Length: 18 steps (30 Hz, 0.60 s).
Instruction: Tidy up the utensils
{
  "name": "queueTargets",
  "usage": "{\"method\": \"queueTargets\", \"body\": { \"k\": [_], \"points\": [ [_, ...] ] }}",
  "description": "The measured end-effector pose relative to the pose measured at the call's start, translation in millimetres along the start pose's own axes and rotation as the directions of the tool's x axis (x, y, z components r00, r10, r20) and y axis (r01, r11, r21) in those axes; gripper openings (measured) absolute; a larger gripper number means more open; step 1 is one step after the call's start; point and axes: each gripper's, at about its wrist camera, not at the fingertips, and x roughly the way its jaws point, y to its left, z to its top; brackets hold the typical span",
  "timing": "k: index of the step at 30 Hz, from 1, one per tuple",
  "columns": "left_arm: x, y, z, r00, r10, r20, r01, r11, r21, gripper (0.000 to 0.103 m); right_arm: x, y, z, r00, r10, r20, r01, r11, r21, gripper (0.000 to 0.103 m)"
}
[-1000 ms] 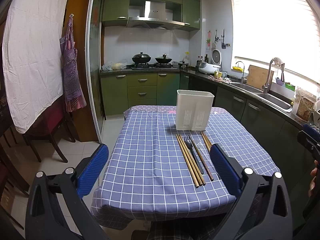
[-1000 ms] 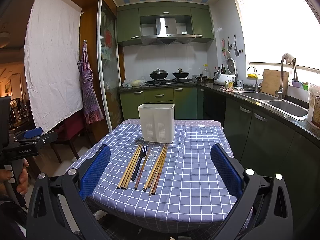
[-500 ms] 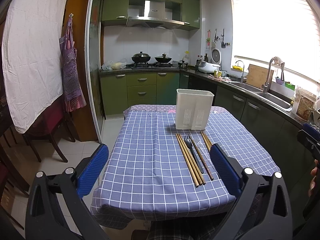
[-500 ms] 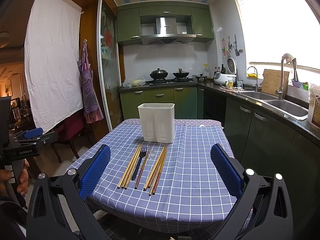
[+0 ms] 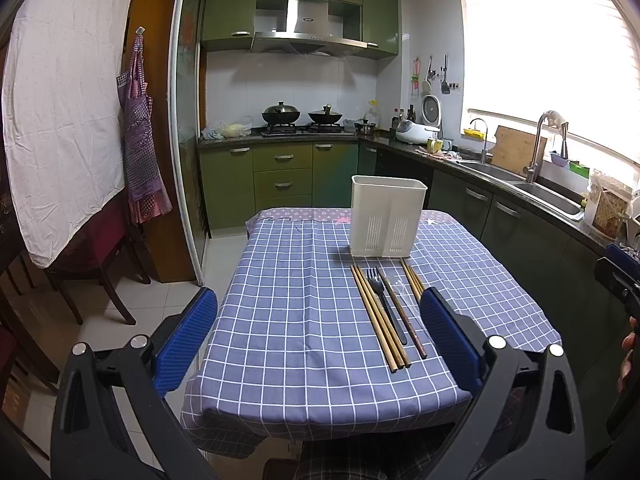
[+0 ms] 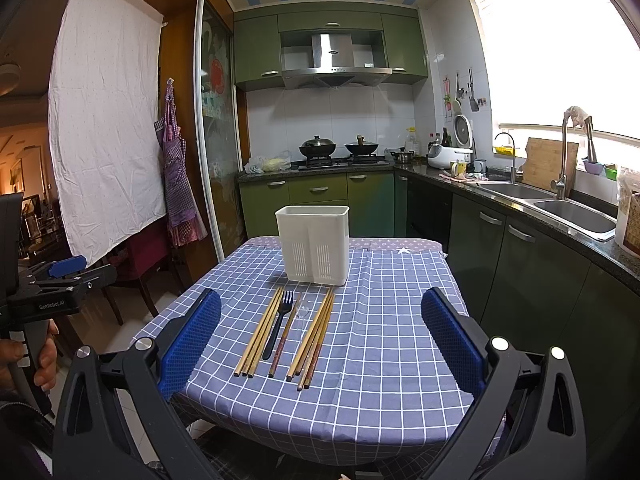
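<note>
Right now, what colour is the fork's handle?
Black fork, lying among the chopsticks; clearest in the right wrist view.

A home kitchen is shown. Green cabinets (image 6: 316, 190) are fitted along two walls, a steel range hood (image 6: 336, 64) is mounted above a gas stove carrying two woks (image 6: 318, 146), and a double sink (image 6: 552, 200) with a faucet (image 6: 564, 148) is set under a bright window. An apron (image 6: 176, 184) is hung by the door, and a table is covered with a blue checked tablecloth (image 6: 380, 340).

A tall white plastic two-compartment utensil holder (image 6: 314, 245) stands upright on the checked surface (image 6: 384, 320). Just before it, side by side: wooden chopsticks (image 6: 260, 332), a black fork (image 6: 277, 322), a clear plastic spoon (image 6: 301, 320).
</note>
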Motion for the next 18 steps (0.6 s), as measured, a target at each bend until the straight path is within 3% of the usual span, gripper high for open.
{"method": "queueTargets", "body": {
  "k": [11,18],
  "points": [
    [5.1,-2.1,-0.7,1.0,-0.001,-0.009,0.001,1.0,0.013,0.096,6.7,-0.4,-3.1,1.0,-0.005,-0.011,0.005,1.0,-0.002,0.099],
    [47.0,-6.4,14.0,0.995,-0.028,-0.099,0.03,0.999,0.02,0.096,50.8,-8.4,4.5,0.988,-0.108,-0.106,0.097,0.991,-0.097,0.099]
  ]
}}
